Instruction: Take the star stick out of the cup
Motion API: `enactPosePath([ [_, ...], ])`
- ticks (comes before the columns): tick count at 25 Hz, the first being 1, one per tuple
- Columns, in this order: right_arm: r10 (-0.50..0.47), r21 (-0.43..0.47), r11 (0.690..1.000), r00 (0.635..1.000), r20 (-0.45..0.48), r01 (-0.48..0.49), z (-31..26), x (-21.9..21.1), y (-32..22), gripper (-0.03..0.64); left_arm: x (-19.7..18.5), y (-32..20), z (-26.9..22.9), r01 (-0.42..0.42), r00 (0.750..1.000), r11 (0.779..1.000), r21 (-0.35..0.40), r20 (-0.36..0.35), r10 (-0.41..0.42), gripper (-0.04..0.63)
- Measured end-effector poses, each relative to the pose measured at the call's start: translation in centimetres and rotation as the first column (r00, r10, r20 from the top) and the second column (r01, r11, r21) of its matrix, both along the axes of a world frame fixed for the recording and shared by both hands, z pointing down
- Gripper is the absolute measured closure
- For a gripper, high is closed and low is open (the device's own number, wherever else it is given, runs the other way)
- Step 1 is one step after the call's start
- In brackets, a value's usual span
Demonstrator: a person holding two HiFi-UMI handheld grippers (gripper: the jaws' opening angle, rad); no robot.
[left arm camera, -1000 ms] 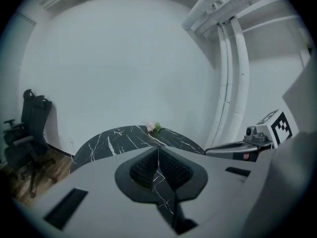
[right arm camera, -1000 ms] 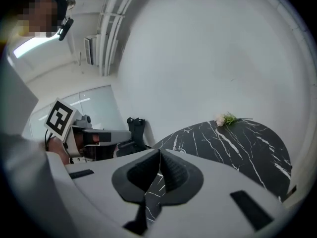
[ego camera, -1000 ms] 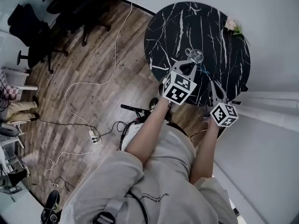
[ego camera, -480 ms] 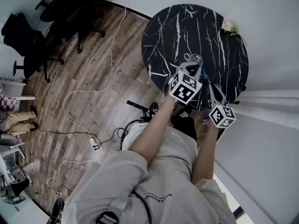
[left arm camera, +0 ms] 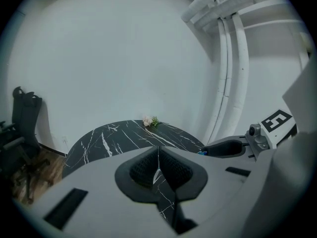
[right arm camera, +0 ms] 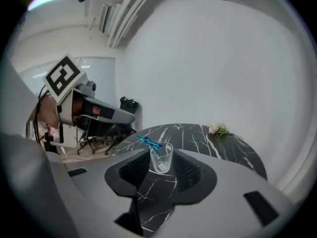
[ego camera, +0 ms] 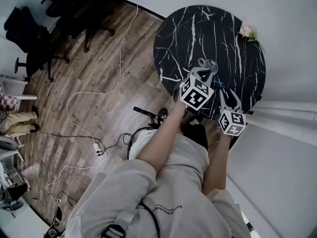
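Right claw (right arm camera: 161, 150) has just been opening, one clear cup (right arm camera: 161, 161) holding one blue star stick (right arm camera: 148, 142) untouched between its jaws; left claw (left arm camera: 158, 150) closed.

I hold both forearms stretched forward, my left gripper (ego camera: 204, 74) a little ahead of my right gripper (ego camera: 226, 94), and both point slightly downward. The jaws of the left one are closed together and hold nothing. The jaws of the right one have just been opening and now stand wide apart, gripping nothing.
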State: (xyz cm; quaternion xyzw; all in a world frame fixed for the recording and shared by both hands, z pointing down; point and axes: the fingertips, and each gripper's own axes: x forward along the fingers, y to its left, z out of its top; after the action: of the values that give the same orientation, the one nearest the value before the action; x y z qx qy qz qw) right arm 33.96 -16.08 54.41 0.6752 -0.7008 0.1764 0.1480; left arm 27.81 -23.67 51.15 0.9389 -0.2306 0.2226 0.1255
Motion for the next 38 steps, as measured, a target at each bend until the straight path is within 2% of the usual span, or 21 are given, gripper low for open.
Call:
enactPosePath([
  [4, -0.088, -0.049, 0.996, 0.976, -0.198, 0.079, -0.5, -0.7, -0.9, 0.476, 0.2, -0.6, -0.5, -0.017, 1.0, 1.0, 0.015, -0.002, 0.017, 0.571],
  [7, -0.126, -0.065, 0.992, 0.957, -0.261, 0.112, -0.9, -1.3, -1.7, 0.476, 0.5, -0.7, -0.7, -0.031, 1.0, 0.999, 0.017, -0.003, 0.031, 0.572],
  [10, -0.13, -0.049, 0.991, 0.962, -0.24, 0.122, -1.2, -1.7, -2.6, 0.481, 0.8, -1.0, -0.8, -0.038, 0.999, 0.999, 0.02, -0.002, 0.038, 0.571],
  [14, -0.127, -0.035, 0.992, 0.972, -0.196, 0.123, -1.5, -1.6, -3.1, 0.568, 0.8, -1.7, -1.0, -0.037, 0.999, 0.999, 0.025, -0.006, 0.037, 0.571],
  [24, -0.091, -0.014, 0.996, 0.992, -0.085, 0.09, -2.2, -1.4, -4.5, 0.571, 0.7, -2.2, -0.7, -0.042, 0.999, 0.999, 0.012, -0.015, 0.042, 0.571],
  [33, -0.08, -0.004, 0.997, 0.993, -0.09, 0.08, -3.2, -1.3, -6.2, 0.571, 0.2, -3.2, -1.2, -0.019, 1.0, 1.0, 0.021, -0.01, 0.019, 0.571],
  [38, -0.058, 0.03, 0.998, 0.996, -0.072, 0.06, -4.5, -1.0, -8.5, 0.571, -1.4, -5.1, -1.4, 0.044, 0.999, 0.999, 0.03, 0.012, -0.044, 0.571],
])
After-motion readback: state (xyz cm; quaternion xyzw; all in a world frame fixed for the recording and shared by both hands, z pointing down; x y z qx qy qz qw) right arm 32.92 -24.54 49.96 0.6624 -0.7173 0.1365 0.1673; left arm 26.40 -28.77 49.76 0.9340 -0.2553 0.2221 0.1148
